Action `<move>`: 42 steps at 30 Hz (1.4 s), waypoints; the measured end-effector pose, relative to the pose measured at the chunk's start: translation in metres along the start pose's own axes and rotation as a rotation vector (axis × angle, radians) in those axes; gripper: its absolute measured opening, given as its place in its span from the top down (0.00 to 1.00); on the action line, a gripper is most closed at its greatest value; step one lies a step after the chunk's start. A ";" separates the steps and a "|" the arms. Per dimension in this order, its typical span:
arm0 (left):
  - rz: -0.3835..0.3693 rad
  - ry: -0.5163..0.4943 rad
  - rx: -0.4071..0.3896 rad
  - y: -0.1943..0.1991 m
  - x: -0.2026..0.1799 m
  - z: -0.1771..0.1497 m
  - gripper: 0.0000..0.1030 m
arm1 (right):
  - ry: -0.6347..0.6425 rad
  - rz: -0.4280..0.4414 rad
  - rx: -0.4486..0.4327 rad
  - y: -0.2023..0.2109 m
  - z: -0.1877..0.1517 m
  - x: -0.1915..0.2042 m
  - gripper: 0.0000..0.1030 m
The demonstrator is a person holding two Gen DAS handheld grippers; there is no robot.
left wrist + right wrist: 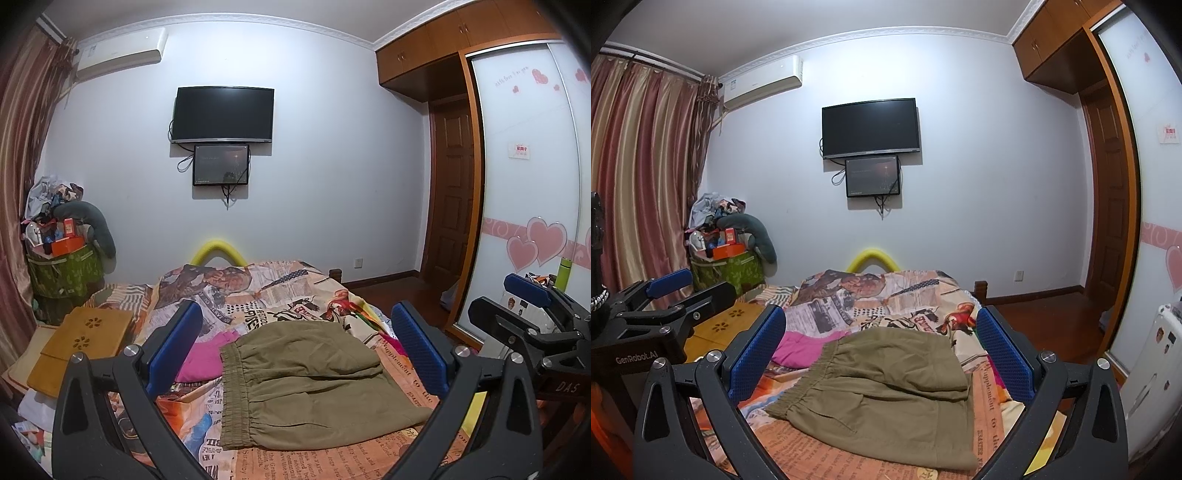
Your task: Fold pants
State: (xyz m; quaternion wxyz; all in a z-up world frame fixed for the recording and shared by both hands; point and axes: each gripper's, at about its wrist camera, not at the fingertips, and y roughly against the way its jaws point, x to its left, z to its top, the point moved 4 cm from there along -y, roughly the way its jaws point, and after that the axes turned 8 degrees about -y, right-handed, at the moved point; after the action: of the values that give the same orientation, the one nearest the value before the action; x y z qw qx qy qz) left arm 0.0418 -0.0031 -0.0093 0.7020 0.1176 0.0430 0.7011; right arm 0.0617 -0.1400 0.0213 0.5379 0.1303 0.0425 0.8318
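— Olive-khaki cloth dead centre: the pants (314,384) lie folded into a compact stack on the bed (332,461), elastic waistband along the left edge, an upper layer doubled over the far half.

— And the left gripper (295,354)?

— Spread wide, blue pads (177,343) on either side of the stack, holding nothing, hovering above it.

— The right gripper (882,354)?

— Same picture from its own camera: released, fingers parted well clear of the pants, nothing between them. In the left view it shows at the right edge, beside its partner.

— What's around the pants?

— A pink garment (801,350) just beyond the waistband corner, touching or nearly so. The newspaper-print bedspread (886,295) runs underneath everything. A wooden board (85,347) with flower cut-outs sits at the bed's left side.

— Background?

— A dark television (870,127) on the wall, a smaller screen (872,176) hanging right below it.
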 end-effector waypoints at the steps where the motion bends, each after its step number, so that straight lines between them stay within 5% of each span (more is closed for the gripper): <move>1: 0.000 0.000 0.000 0.000 0.000 0.000 0.00 | -0.001 0.001 0.002 0.000 0.000 0.000 0.00; 42: 0.027 0.008 -0.006 -0.004 0.000 0.002 0.00 | -0.012 0.002 0.008 -0.004 -0.005 -0.004 0.00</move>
State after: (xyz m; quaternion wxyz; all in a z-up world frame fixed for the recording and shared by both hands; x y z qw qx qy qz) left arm 0.0461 -0.0029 -0.0082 0.6926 0.1133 0.0419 0.7111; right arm 0.0659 -0.1415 0.0149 0.5366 0.1374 0.0427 0.8315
